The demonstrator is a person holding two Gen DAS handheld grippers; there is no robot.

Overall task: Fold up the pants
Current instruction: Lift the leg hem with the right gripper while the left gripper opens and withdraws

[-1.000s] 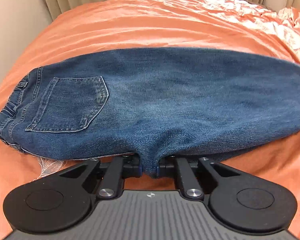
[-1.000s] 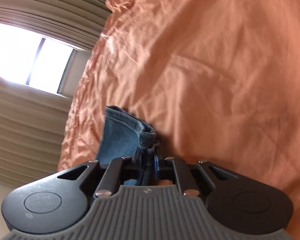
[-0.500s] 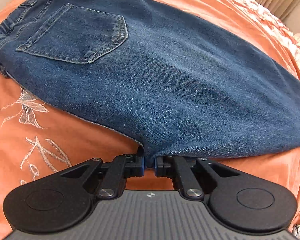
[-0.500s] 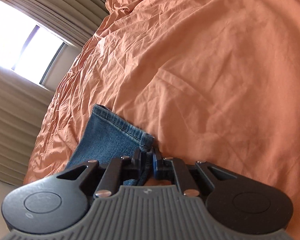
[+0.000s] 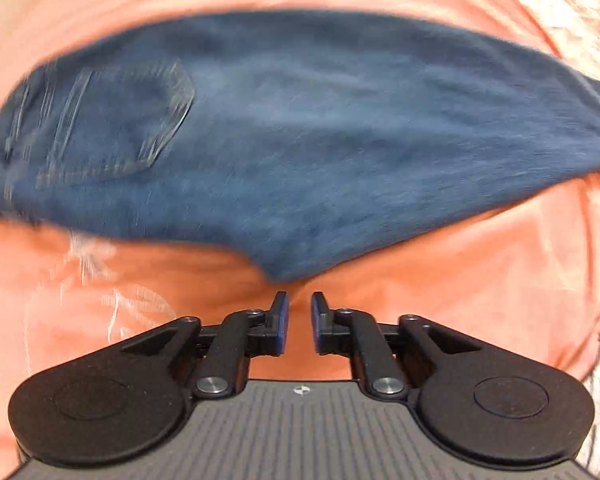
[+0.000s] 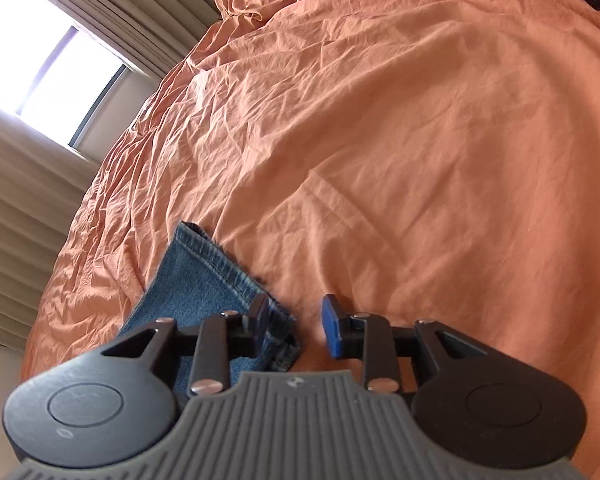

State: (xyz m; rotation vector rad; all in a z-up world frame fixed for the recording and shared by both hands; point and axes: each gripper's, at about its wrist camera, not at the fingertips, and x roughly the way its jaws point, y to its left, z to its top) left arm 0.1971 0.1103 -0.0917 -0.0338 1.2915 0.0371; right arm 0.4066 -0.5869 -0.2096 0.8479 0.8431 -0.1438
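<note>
Left gripper (image 5: 299, 322): fingers parted, nothing between them, hovering just short of the near edge of the jeans (image 5: 300, 136). Straight ahead of those fingers, a rounded point of denim at the crotch fold, near but not touching. Long axis of the jeans running across the view, waist end to the left with the back pocket (image 5: 116, 124) facing up, legs tapering off to the right. Spread flat on the orange bed (image 5: 460, 280), apparently folded once lengthwise with one leg over the other (left view blurred, so seams and edges hard to read).

Right gripper (image 6: 294, 326): fingers spread as well, gripping nothing. Hem end of the legs (image 6: 204, 276) lying just ahead and to the left of the gap, partly behind the left finger, the corner of the cuff close by it; contact there impossible to judge. Beyond, only rumpled bed sheet, and curtains (image 6: 16, 216) with a bright window (image 6: 48, 64) at far left.

Judged from this layout: lengthwise fold done, crosswise fold still to make. For that, hem to travel along the long axis toward the waist, so the right gripper is the nearer one to the end that must move, and the left nearer the middle and waist. Medium-blue denim, faded along the thigh, heavy and likely to hold a crease well.
</note>
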